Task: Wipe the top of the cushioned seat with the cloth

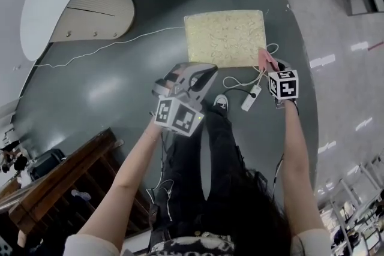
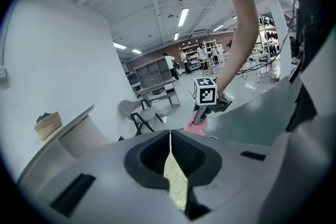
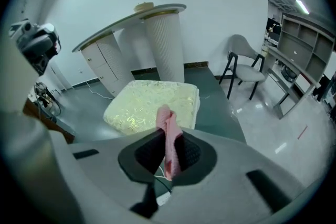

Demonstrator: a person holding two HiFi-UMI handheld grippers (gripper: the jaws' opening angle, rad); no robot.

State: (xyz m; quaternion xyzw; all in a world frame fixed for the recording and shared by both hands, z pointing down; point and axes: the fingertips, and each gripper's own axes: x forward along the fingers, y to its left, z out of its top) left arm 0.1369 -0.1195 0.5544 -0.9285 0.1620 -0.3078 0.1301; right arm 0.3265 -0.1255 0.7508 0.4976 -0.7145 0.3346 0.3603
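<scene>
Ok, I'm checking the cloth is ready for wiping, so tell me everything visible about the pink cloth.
The pink cloth is a small, soft-looking piece of fabric, bunched into folds and pinched between the jaws of the right gripper, its free end sticking out past them. In the head view it sits at the near right corner of the pale yellow cushioned seat; whether it touches the seat cannot be told.

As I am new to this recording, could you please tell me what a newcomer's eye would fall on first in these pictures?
The pale yellow patterned cushioned seat stands out on the dark green floor, in the upper middle of the head view. Next is the pink cloth clamped in the right claw, at the seat's near right corner. A white cable trails across the floor to the seat's left.
</scene>
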